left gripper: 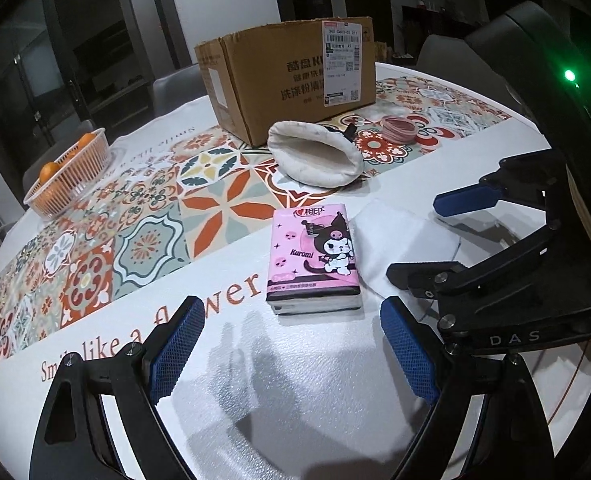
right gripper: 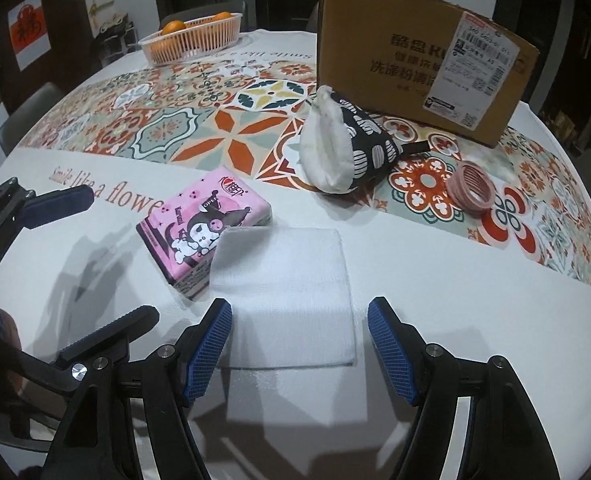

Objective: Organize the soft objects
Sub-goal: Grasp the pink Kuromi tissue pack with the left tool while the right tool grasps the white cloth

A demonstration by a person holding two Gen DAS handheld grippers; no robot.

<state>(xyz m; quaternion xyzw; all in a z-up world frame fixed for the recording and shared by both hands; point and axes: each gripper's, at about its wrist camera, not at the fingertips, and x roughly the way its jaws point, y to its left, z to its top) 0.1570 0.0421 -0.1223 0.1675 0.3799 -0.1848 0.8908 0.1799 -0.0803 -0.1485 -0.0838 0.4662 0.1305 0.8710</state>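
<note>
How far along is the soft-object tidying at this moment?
Nothing looks put away yet. The pink tissue pack, white cloth, oven mitt and pink hair ties all lie on the table, outside the cardboard box. Left gripper and right gripper are open, holding nothing.

Left gripper and right gripper: black angular frames, silver screws, fingers faced with blue cross-hatched pads; right one's body reads "DAS", with a green light

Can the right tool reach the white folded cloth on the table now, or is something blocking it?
Probably yes. The right tool is open, and the white folded cloth lies flat just ahead of its fingers with nothing between.
</note>
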